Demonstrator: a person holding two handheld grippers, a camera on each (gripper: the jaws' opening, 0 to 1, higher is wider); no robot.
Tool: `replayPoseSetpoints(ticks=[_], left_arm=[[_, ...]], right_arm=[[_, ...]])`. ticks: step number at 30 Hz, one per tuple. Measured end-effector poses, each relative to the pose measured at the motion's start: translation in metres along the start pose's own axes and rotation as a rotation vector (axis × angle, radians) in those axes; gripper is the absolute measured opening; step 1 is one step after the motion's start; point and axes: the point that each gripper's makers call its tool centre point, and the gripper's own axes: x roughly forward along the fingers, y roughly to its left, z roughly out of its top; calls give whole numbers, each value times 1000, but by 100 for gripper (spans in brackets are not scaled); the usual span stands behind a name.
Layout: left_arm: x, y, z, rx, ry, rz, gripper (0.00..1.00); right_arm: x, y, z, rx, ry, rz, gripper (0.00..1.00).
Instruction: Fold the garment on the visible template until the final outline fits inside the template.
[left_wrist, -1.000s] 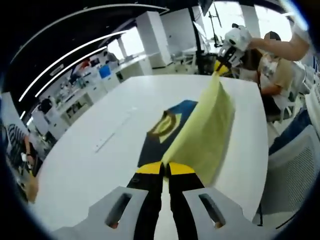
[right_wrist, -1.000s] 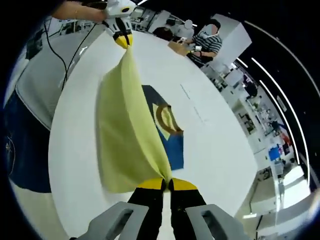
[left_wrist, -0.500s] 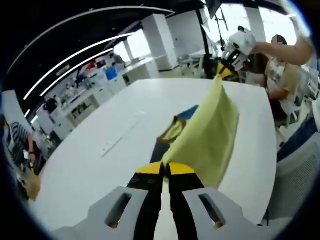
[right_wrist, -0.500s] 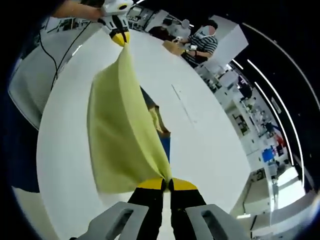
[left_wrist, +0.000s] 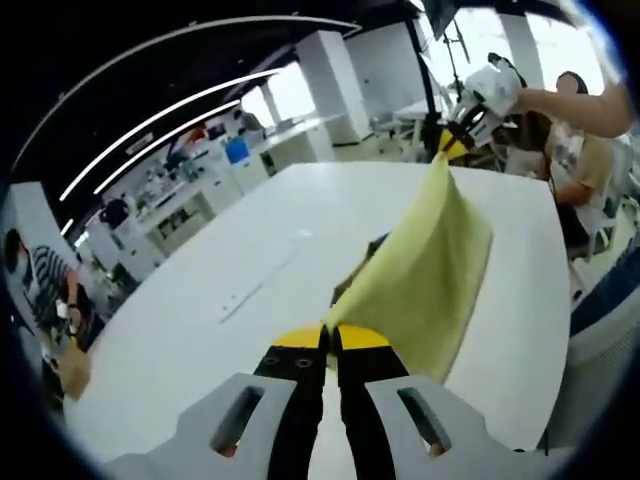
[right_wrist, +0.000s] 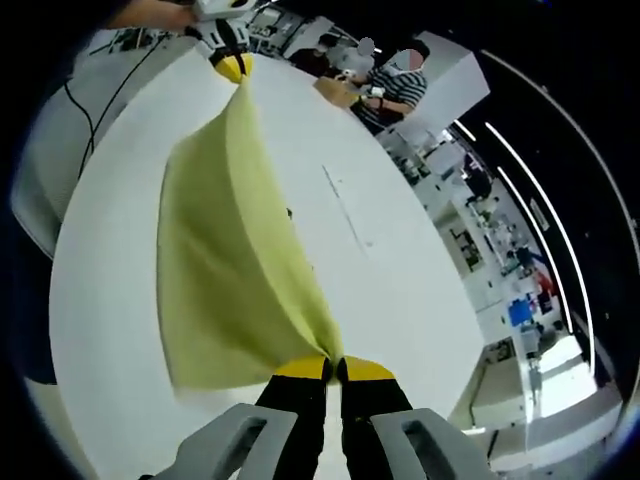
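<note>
Left gripper (left_wrist: 325, 336): jaws closed tight on one corner of the yellow garment (left_wrist: 425, 275). Cloth stretched ahead and up from the jaws to the right gripper (left_wrist: 452, 142), lifted off the white surface (left_wrist: 200, 320), hanging as a taut sheet between the two. Just beyond the jaws, beside the cloth's edge, a dark sliver (left_wrist: 375, 243), possibly the template, too little visible to be sure. Right gripper (right_wrist: 334, 366): jaws pinched shut on the opposite corner of the garment (right_wrist: 225, 260), sheet running ahead to the left gripper (right_wrist: 230, 67) above the surface (right_wrist: 380, 300).
</note>
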Motion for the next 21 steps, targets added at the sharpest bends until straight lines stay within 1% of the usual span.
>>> replayPoseSetpoints(ticks=[6,12,17,19,21], left_arm=[[11,14,-1,-8,16,42,0],[31,28,-7,-26,33,67,0],[46,33,-18,-5,72,69,0],[53,35,-23,-10,85,69,0],[61,36,-28,1,98,67,0]], right_arm=[[12,-9,3,15,4,-21,0],[28,-15,0,38,18,-31,0],[42,-16,-2,56,27,-28,0],[49,-15,-5,49,40,-17,0],[56,-14,-8,24,57,-10,0]])
